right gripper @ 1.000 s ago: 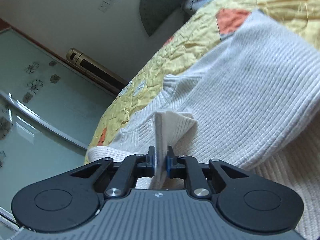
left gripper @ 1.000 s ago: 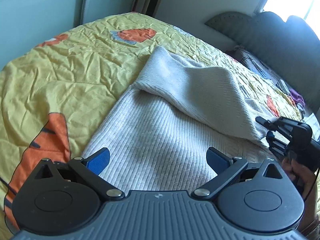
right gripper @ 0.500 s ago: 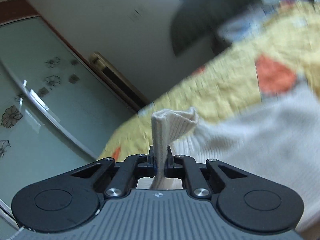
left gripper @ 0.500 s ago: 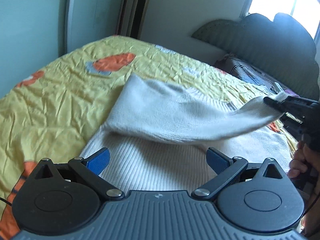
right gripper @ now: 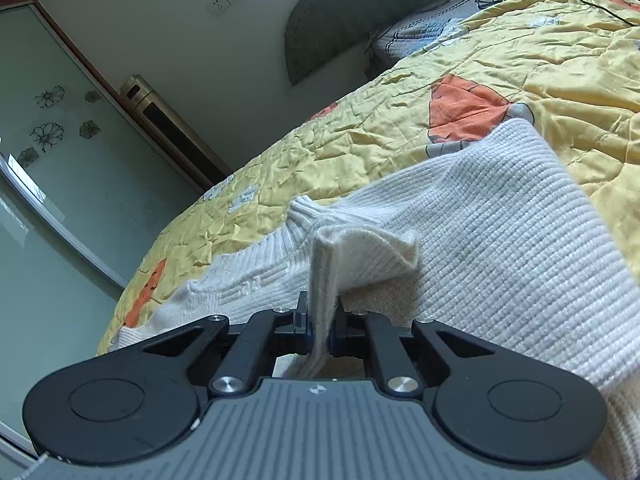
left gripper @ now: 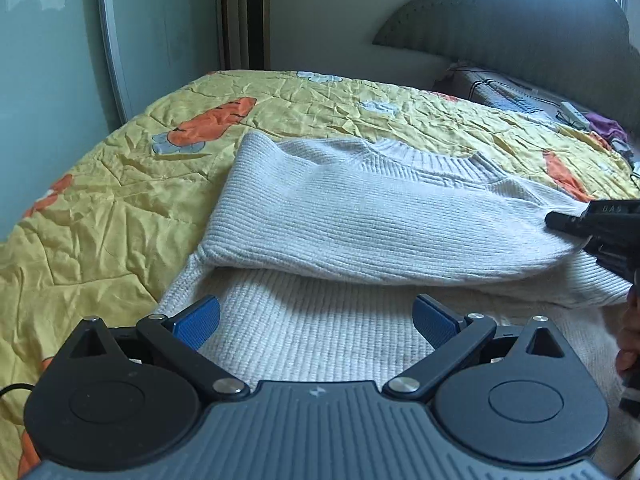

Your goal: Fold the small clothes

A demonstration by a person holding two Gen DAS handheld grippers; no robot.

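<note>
A white ribbed knit sweater (left gripper: 320, 332) lies on the yellow bedspread (left gripper: 100, 208). Its sleeve (left gripper: 360, 228) is folded across the body towards the right. My left gripper (left gripper: 316, 320) is open and empty, just above the sweater's lower body. My right gripper (right gripper: 321, 326) is shut on the sleeve cuff (right gripper: 324, 276), low over the sweater (right gripper: 500, 232). It also shows at the right edge of the left wrist view (left gripper: 600, 224), holding the sleeve's end.
The bedspread (right gripper: 400, 140) has orange carrot prints. A grey padded headboard (left gripper: 520, 40) and pillows with small items (left gripper: 576, 116) are at the far right. Glass wardrobe doors (left gripper: 60, 60) stand left of the bed. A black cable (right gripper: 608, 4) lies on the bed.
My right gripper carried the cuff up and across, then lowered it, so the sleeve now lies across the sweater's chest. The left gripper stayed open and tilted up slightly.
</note>
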